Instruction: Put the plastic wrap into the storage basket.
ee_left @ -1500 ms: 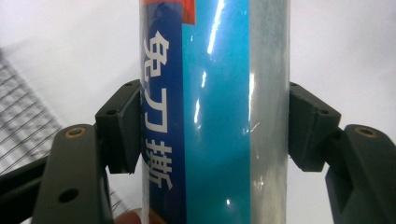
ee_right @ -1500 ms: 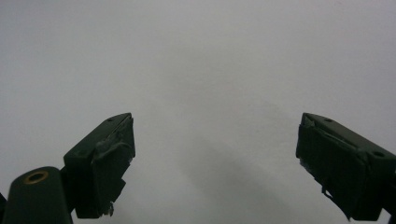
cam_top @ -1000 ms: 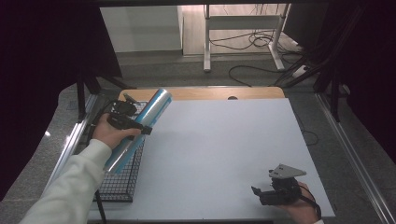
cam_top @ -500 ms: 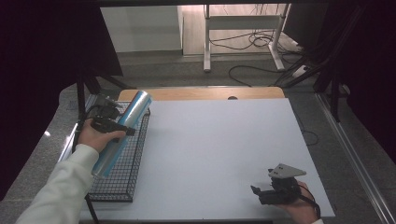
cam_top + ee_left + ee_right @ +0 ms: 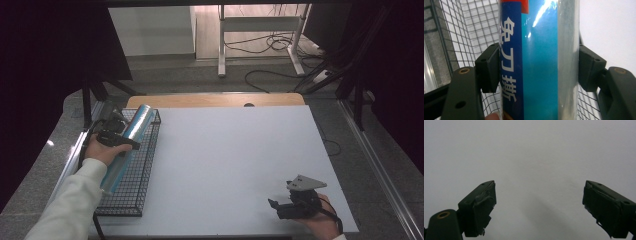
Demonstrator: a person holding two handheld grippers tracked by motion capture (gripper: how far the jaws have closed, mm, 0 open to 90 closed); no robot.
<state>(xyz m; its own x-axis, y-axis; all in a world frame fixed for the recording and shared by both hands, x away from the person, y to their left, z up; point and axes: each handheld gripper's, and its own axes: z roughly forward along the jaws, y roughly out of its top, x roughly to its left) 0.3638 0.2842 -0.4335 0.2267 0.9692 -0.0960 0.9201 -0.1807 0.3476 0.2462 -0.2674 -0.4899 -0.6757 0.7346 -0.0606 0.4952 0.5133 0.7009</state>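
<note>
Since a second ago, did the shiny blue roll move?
Yes. The blue roll, clamped in the left gripper, has gone left, off the white table and over the wire basket.

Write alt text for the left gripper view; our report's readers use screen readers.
A shiny blue cylindrical roll with white Chinese characters, wrapped in clear film, stands clamped between the left gripper's two black jaws. Behind it lies a black wire mesh basket, with the white tabletop at the right.

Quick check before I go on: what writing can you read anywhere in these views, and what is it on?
"免刀撕": white characters down the dark blue band of the blue roll, clamped in the left gripper over the wire basket.
Red patch at the roll's top: cut off, unreadable.
No other text.
</note>
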